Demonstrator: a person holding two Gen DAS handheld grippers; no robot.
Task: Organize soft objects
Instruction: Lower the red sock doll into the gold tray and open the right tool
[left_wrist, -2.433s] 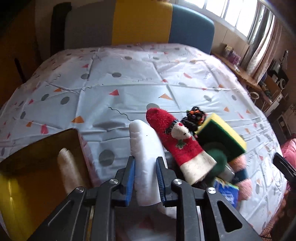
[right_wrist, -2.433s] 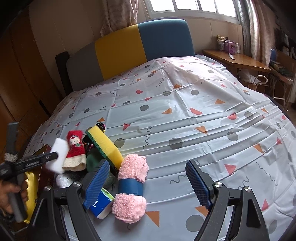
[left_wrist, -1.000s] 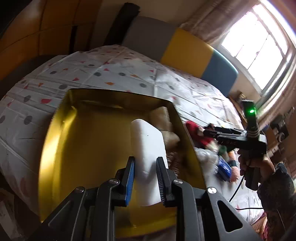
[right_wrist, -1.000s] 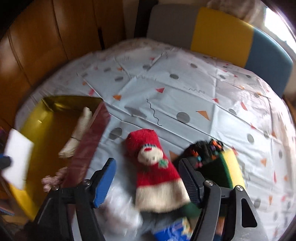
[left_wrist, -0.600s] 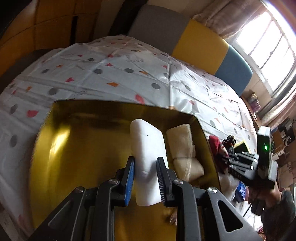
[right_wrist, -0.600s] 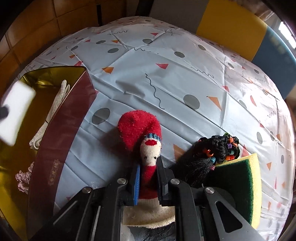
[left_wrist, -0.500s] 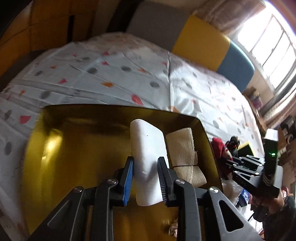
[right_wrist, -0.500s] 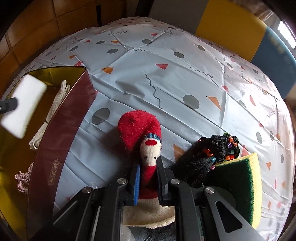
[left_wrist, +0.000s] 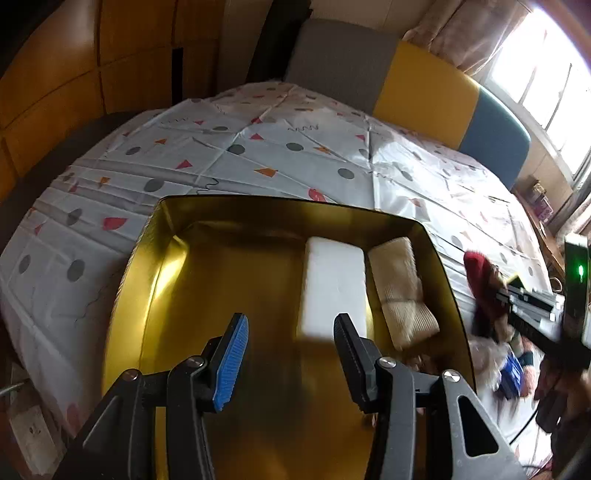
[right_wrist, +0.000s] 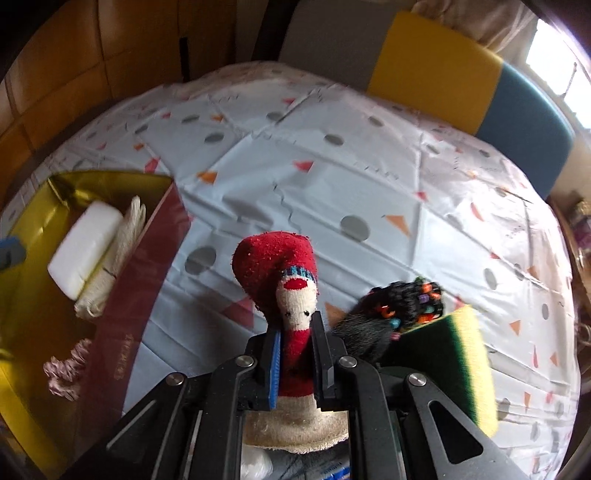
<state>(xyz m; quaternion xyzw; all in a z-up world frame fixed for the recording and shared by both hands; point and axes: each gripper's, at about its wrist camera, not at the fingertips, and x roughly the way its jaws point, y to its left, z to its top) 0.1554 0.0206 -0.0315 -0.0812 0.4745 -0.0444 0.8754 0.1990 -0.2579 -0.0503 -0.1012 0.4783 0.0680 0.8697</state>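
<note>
Left hand-held gripper (left_wrist: 288, 354), left-wrist view: jaws opening with nothing between them, above the gold-lined rectangular box (left_wrist: 155, 266); white foam block (left_wrist: 334, 284) lies inside beside a beige knitted roll (left_wrist: 400, 291). Right-wrist view: right hand-held gripper (right_wrist: 295, 360) pinches the red snowman-faced sock (right_wrist: 284, 273) over the patterned bedsheet (right_wrist: 369, 177).

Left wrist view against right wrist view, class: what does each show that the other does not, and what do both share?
Only the left wrist view shows the left tool, jaws opening with nothing between them. Only the right wrist view shows the green and yellow sponge and the right tool shut on the red sock. Both show the white sponge beside the beige cloth in the gold box.
</note>
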